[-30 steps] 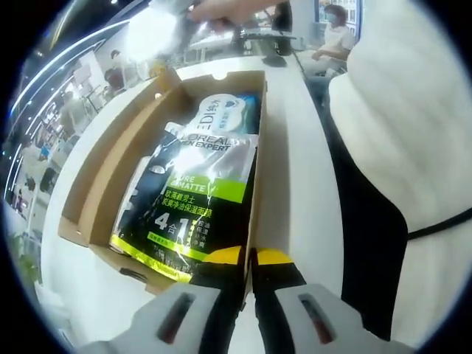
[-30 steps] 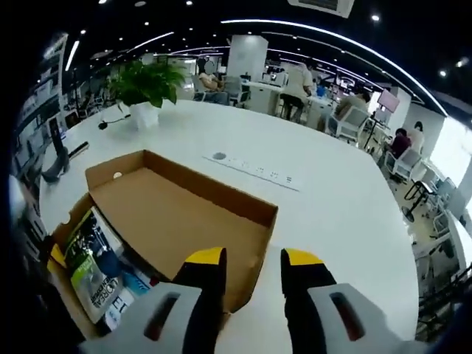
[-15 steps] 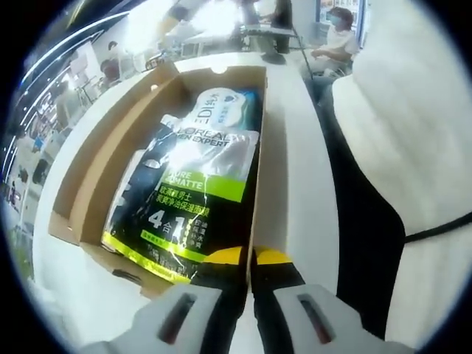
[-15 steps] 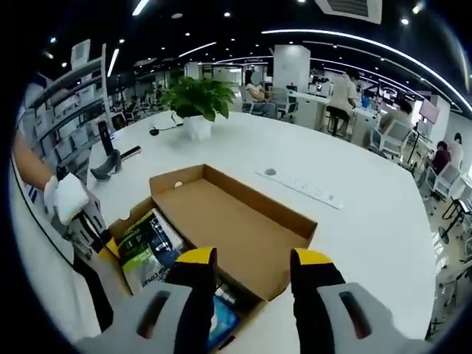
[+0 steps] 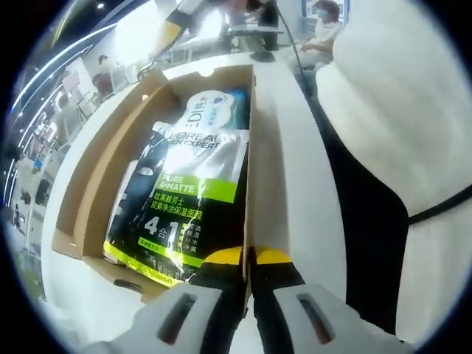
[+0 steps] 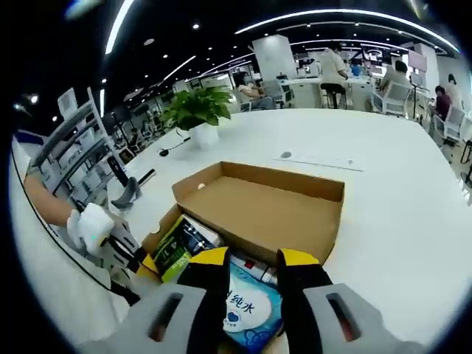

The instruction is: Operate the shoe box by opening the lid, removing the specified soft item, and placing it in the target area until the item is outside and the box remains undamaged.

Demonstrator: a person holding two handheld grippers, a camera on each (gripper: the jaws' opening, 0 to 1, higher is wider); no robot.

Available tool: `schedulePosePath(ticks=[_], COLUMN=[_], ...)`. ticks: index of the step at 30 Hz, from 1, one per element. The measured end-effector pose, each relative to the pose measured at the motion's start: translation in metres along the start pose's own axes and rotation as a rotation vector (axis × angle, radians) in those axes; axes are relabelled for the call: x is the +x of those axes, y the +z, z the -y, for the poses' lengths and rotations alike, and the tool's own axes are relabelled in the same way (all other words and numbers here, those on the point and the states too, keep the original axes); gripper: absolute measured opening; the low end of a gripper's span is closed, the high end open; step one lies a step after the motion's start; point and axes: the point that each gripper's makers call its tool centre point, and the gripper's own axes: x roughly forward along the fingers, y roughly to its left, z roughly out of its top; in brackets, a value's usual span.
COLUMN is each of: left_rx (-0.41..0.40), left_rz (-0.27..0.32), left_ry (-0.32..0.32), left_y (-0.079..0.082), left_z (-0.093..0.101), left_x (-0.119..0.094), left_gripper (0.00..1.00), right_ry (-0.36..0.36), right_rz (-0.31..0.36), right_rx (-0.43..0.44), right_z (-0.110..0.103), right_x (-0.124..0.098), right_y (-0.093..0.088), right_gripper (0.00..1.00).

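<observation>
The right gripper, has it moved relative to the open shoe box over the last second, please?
Yes. The right gripper has come over the shoe box, from the open lid to above the wet-wipes pack.

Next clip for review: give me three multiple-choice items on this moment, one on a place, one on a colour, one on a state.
1. Where does the black and green pouch lie?
A. inside the open shoe box
B. on the white table beside the box
C. on the lid

2. What colour are the tips of the right tongs?
A. red
B. yellow
C. blue

3. How do the left tongs stand?
A. wide open above the pouch
B. shut on the box's wall
C. shut on the potted plant

Answers:
1 A: the cardboard walls surround it.
2 B: both tips show yellow over the blue and white pack.
3 B: the tips meet at the wall's edge.
</observation>
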Motion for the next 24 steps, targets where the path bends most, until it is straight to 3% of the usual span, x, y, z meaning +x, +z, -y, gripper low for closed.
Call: schedulePosePath(ticks=[2, 5, 7, 10, 11, 12, 13, 14, 16, 18, 20, 21, 22, 24], left_rx=[-0.017, -0.027, -0.015, -0.008, -0.012, -0.011, -0.010, -0.006, -0.007, -0.012, -0.011, -0.010, -0.009, -0.008], left_rz=[-0.008, -0.011, -0.008, -0.004, -0.005, -0.005, -0.004, -0.003, -0.002, -0.005, -0.004, -0.003, -0.003, -0.002], left_ry=[-0.001, 0.001, 0.000, -0.001, -0.001, -0.001, -0.001, 0.002, 0.002, 0.000, -0.001, 0.000, 0.001, 0.003], left_y=[0.000, -0.001, -0.001, -0.001, -0.001, -0.001, -0.001, -0.001, -0.001, -0.001, -0.001, -0.001, -0.001, -0.001], left_z=[-0.001, -0.001, -0.001, -0.001, -0.001, -0.001, -0.001, -0.001, -0.001, -0.001, -0.001, -0.001, -0.001, -0.001], left_x=[0.001, 0.001, 0.001, 0.000, 0.000, 0.000, 0.000, 0.000, 0.000, 0.000, 0.000, 0.000, 0.000, 0.000], left_gripper=[0.02, 0.02, 0.02, 0.02, 0.02, 0.02, 0.02, 0.02, 0.02, 0.02, 0.02, 0.02, 0.02, 0.02], right_ry=[0.005, 0.047, 0.056, 0.130, 0.105, 0.090, 0.106, 0.174, 0.196, 0.187, 0.181, 0.149, 0.119, 0.074], right_rz=[0.002, -0.011, -0.020, -0.109, -0.129, -0.204, -0.171, -0.096, -0.151, -0.171, -0.149, -0.086, -0.068, -0.086], right_rx=[0.022, 0.074, 0.079, 0.246, 0.286, 0.419, 0.456, 0.511, 0.607, 0.623, 0.594, 0.474, 0.415, 0.328], right_z=[-0.001, -0.009, -0.011, -0.029, -0.026, -0.029, -0.032, -0.038, -0.045, -0.042, -0.039, -0.030, -0.025, -0.018], right_x=[-0.001, -0.002, 0.000, 0.003, 0.006, 0.004, 0.007, 0.010, 0.007, 0.011, 0.013, 0.016, 0.017, 0.020], right_y=[-0.002, -0.007, -0.014, -0.034, -0.039, -0.050, -0.045, -0.032, -0.039, -0.045, -0.043, -0.035, -0.033, -0.035], right_gripper=[0.36, 0.24, 0.22, 0.21, 0.21, 0.18, 0.16, 0.15, 0.13, 0.12, 0.12, 0.12, 0.12, 0.13])
